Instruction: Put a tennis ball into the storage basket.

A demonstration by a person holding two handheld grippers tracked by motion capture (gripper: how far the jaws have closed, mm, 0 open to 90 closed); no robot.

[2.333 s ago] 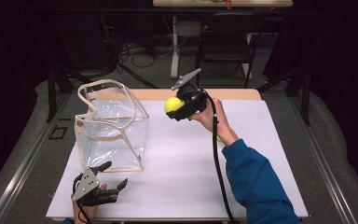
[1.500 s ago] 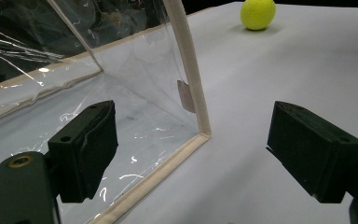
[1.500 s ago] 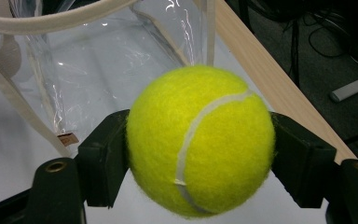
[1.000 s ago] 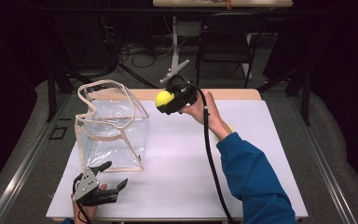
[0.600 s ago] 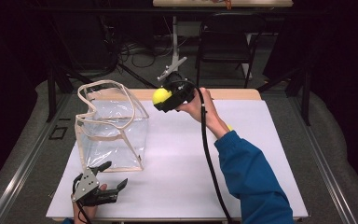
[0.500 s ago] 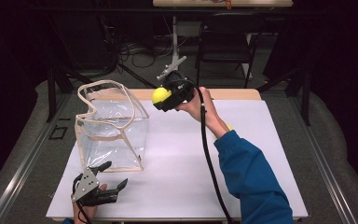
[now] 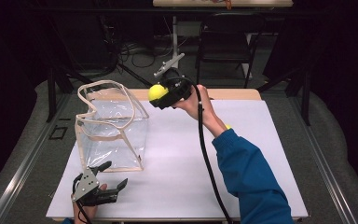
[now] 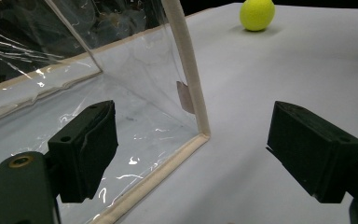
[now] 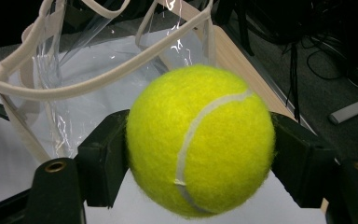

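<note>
Right gripper (image 7: 161,95) pinches a tennis ball (image 7: 157,92) beside the clear bag (image 7: 112,126), ready to drop it in, while left gripper (image 7: 106,179) waits spread.

Fuzzy felt tennis ball (image 9: 200,140) — glossy clear plastic bag (image 7: 112,128), cloth-trimmed.

A yellow-green tennis ball (image 9: 200,140) with a curved white seam sits pinched on both sides between two black jaws, held in the air beside the bag's (image 7: 112,128) far right corner, near the level of its rim. The bag is clear plastic with cream fabric trim along its edges and two looping cream handles. It stands upright and open on the left half of the white table (image 7: 261,140), with its walls slightly crinkled.
</note>
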